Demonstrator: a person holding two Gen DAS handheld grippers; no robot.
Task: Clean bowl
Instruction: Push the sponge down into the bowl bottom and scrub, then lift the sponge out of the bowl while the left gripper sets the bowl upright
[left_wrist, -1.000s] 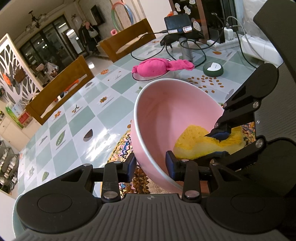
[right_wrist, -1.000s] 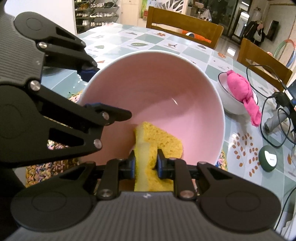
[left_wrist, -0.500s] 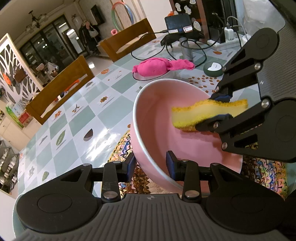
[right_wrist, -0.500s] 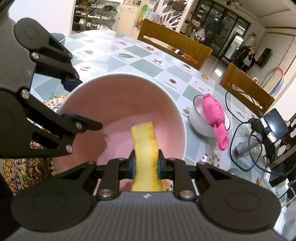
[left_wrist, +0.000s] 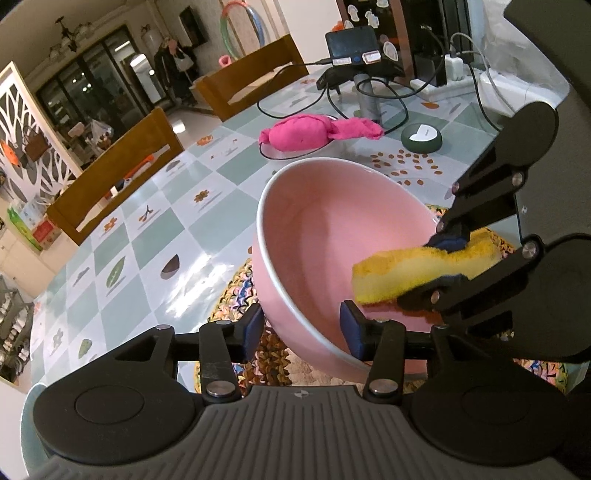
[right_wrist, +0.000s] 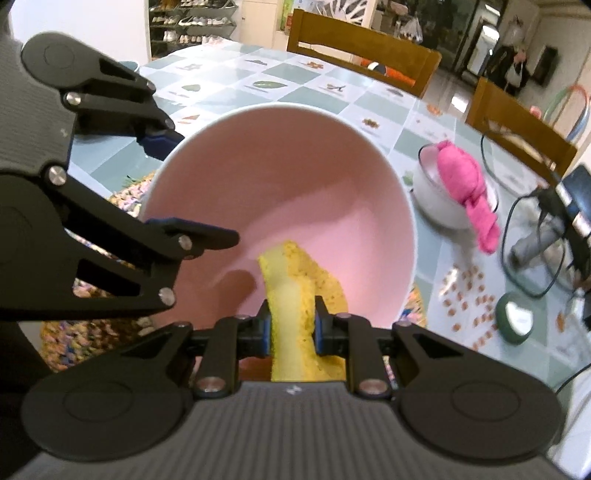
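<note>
A pink bowl (left_wrist: 325, 221) is tilted above a braided mat (left_wrist: 240, 295), its mouth turned toward my right gripper. My left gripper (left_wrist: 301, 328) straddles the near rim, one pad outside the wall and one inside. Its jaws are opening, with the wall still between the pads, which touch it. My right gripper (right_wrist: 291, 328) is shut on a yellow sponge (right_wrist: 295, 280). The sponge's free end reaches down into the bowl (right_wrist: 280, 177) near its bottom. In the left wrist view the sponge (left_wrist: 399, 273) hangs over the bowl's right inner side.
A small white bowl with a pink cloth (left_wrist: 314, 131) stands farther back on the checked table (left_wrist: 147, 240). A green round gadget (left_wrist: 421, 136), cables and a phone stand (left_wrist: 354, 48) crowd the far right. Wooden chairs (left_wrist: 122, 162) line the far edge.
The right gripper lifted the sponge clear of the bowl's bottom, then brought it back down inside. The left jaws stand slightly wider; the bowl stays tilted in place.
</note>
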